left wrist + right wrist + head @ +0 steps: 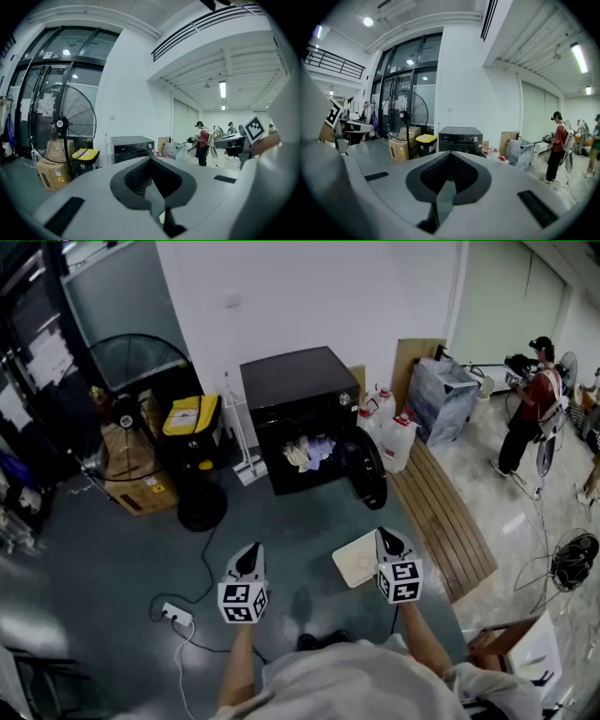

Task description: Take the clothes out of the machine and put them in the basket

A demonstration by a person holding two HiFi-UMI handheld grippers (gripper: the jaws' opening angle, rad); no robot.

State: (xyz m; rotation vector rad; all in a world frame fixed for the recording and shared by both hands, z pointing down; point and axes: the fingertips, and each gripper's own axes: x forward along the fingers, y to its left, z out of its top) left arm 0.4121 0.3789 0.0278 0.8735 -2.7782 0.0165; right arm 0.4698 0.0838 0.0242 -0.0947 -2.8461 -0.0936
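The black, boxy machine (298,381) stands well ahead of both grippers with its round door (370,470) open. Soft, crumpled pale clothes (307,452) sit inside it. The flat white basket (354,561) lies on the smooth grey floor (122,559) just beside the right gripper (389,542). That gripper and the left gripper (250,557) both have their jaws pressed together, with nothing in them.

The machine (295,379) is showing smooth, slightly glossy black casing, the clothes (309,453) are looking like soft crumpled cloth, the floor (103,568) is gleaming, and the slatted platform (455,526) is showing bare wood
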